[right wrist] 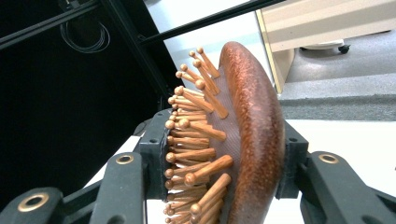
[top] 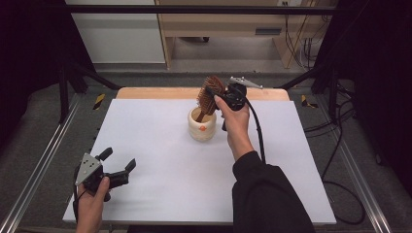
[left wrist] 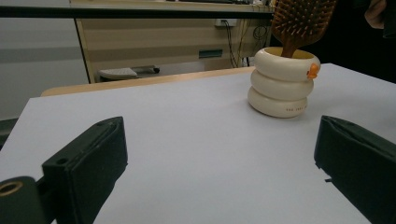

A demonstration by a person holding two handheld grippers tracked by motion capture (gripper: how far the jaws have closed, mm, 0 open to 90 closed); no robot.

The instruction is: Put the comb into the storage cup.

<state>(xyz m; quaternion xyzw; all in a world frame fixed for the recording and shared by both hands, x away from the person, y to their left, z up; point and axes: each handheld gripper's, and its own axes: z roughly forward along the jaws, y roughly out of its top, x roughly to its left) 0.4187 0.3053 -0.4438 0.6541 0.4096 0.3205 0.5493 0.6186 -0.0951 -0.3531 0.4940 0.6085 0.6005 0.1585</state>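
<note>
Wooden brush (top: 210,93) clamped by right gripper (top: 219,94), upper centre, handle in cup (top: 202,127) | left gripper (top: 118,162) agape, empty, lower left

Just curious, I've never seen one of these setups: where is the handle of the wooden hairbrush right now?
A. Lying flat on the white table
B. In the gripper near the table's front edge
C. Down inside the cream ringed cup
C: the hairbrush stands with its handle down in the cup, while the right gripper clamps its head.
</note>
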